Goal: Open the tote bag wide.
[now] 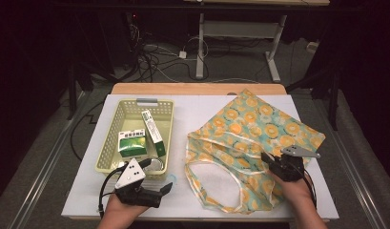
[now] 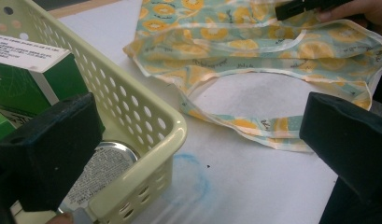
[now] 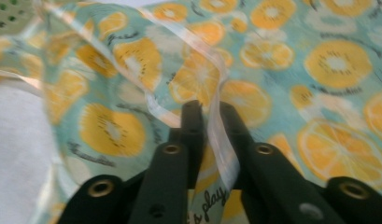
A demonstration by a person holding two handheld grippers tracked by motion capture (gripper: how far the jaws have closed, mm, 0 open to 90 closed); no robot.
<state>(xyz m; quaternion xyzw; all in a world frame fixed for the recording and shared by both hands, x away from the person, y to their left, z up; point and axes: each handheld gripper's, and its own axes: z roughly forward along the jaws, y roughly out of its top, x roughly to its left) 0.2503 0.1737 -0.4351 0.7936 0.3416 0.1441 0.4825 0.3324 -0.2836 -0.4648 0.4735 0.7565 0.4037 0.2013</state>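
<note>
Near the front edge of the tabletop, toward its left corner, my left claw (image 1: 165, 187) hovers with its jaws wide apart and nothing between them. In the left gripper view it sits just beside the near corner of the pale yellow basket (image 2: 146, 122), one jaw over the basket's rim and the other over bare tabletop.

Toward the front right, my right claw (image 1: 268, 158) is clamped on the rim of the fruit-print bag (image 1: 252, 129). The right gripper view shows the jaws together with the bag's pale hem (image 3: 215, 126) pinched between them. The bag lies flat on the right half of the tabletop, its mouth and handle loops (image 1: 209, 191) turned toward the front edge and its body reaching back toward the far right corner.

Farther back on the left, the basket holds a green box (image 1: 131, 143), a long narrow green-and-white box (image 1: 152, 126) leaning along its right wall, and a flat foil-topped item (image 2: 102, 165) at its near end.

I judge the step in hand to be opening the bag for packing: one side of the mouth is gripped, no item is picked up yet. The next move calls for lifting the hem to hold the mouth open, then bringing the left claw down into the basket onto the nearest item.
</note>
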